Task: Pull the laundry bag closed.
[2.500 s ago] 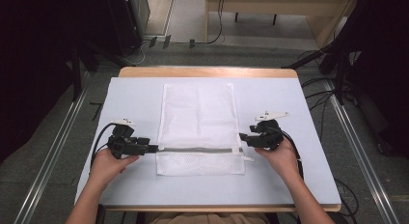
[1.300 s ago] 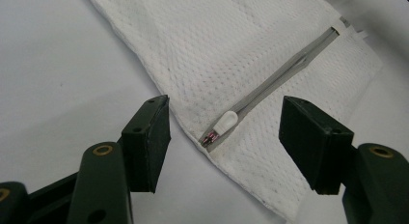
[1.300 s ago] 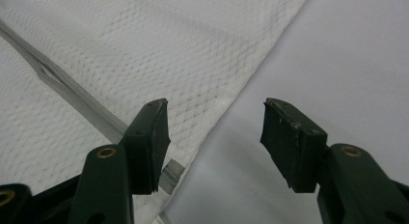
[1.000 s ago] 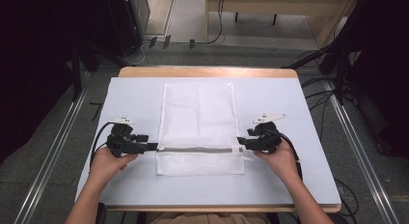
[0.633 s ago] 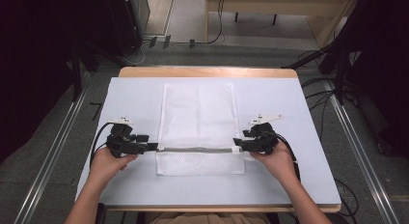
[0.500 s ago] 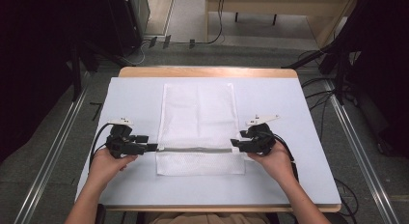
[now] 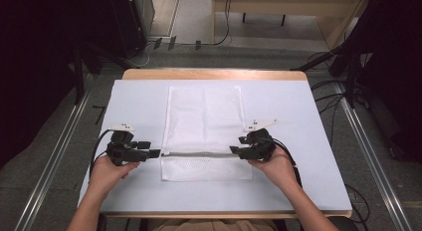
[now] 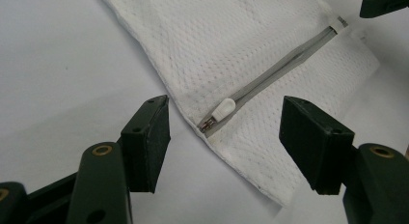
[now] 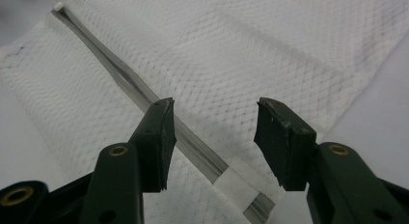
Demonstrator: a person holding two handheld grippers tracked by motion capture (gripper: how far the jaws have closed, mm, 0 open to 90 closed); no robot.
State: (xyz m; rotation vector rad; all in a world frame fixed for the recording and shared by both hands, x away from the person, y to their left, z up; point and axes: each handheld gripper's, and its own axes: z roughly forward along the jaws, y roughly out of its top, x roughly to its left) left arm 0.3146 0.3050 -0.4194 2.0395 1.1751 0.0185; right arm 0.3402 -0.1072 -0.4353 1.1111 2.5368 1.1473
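high view: white mesh bag point(image 7: 204, 131) flat mid-table point(image 7: 308, 121), grey zipper point(image 7: 196, 154) across its near part. left claw point(image 7: 155, 153) at the zipper's left end, right claw point(image 7: 233, 150) at its right end.

left claw view: jaws wide apart, nothing gripped; white zipper pull point(image 8: 223, 109) sits between them, just ahead.

right claw view: jaws have just been closing, not clamped; zipper tape point(image 9: 193, 142) runs between them.

tip: I'd pinch the fabric end firmly, then grab the pull squarely, slide along the zipper.
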